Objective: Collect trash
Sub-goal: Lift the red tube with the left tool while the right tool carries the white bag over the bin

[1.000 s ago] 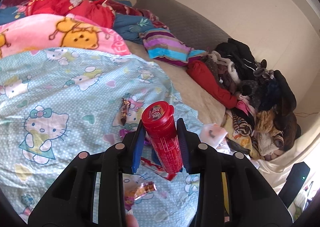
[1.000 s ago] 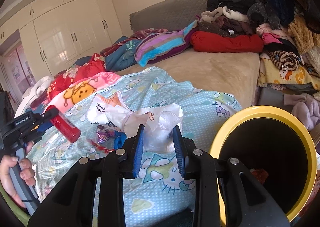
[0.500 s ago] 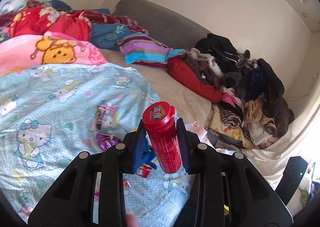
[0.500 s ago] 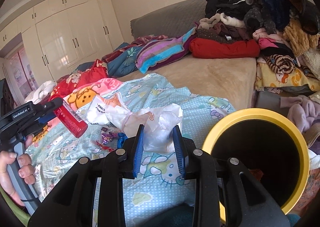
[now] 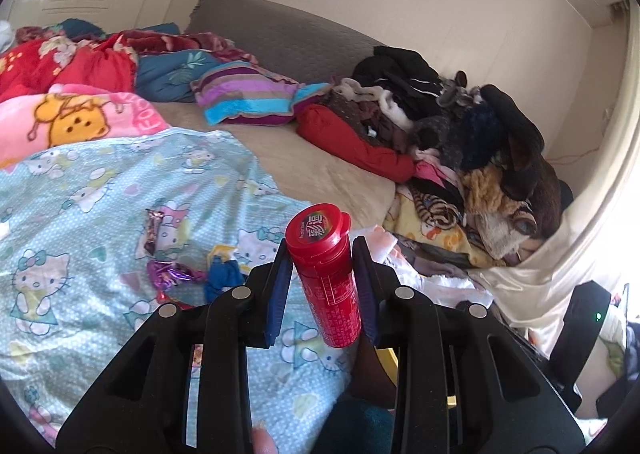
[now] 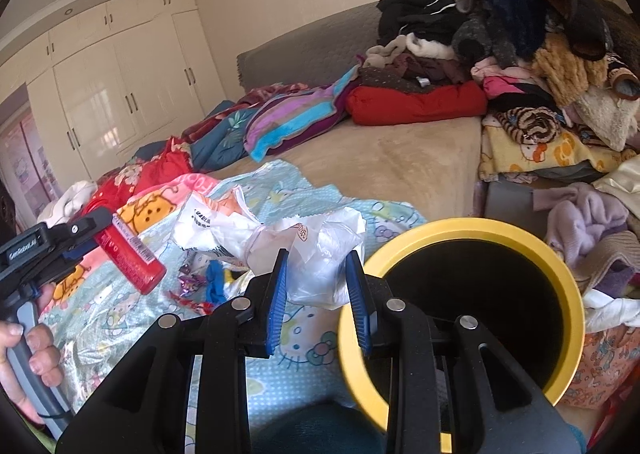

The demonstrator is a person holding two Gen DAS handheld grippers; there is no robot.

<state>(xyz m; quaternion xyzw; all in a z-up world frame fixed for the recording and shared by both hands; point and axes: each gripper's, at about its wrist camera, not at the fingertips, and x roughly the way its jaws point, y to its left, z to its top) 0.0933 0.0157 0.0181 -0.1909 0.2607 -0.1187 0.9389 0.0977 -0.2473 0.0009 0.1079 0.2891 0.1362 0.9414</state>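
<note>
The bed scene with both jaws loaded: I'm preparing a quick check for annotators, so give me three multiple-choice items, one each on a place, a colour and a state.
1. Where is the bin relative to the right gripper?
A. To its right, beside the bed
B. On the pillow
C. Behind the wardrobe

2. What colour is the bin's rim?
A. Green
B. Yellow
C. White

3. What is the left gripper doing?
A. Standing open and empty
B. Clamping a red tube
C. Clamping a sock

Answers: 1 A, the open bin sits just right of the right gripper in its own view. 2 B, the rim is plainly yellow around a black inside. 3 B, the tube stands between the blue pads.
</note>
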